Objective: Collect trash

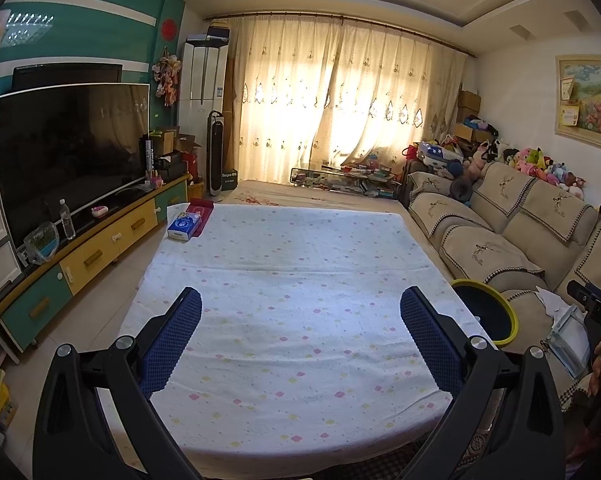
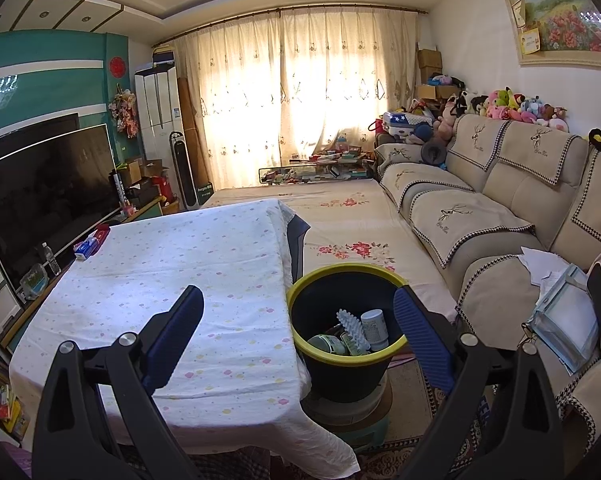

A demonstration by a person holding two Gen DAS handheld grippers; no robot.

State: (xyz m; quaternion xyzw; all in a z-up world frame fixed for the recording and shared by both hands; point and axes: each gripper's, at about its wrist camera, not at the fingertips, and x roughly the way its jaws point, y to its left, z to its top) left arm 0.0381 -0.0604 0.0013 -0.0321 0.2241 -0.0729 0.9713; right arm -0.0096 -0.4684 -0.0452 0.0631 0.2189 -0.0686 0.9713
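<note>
A black trash bin with a yellow-green rim stands at the table's right side; it also shows in the left wrist view. Inside it lie a white bottle, a white ridged piece and a green tin. My right gripper is open and empty, held above the table edge and the bin. My left gripper is open and empty above the table, which has a white dotted cloth. A blue tissue pack lies on a red tray at the table's far left corner.
A TV on a yellow and teal cabinet stands left, with a water bottle. A beige sofa runs along the right, with papers and a clear bag on it. A cluttered glass table stands by the curtains.
</note>
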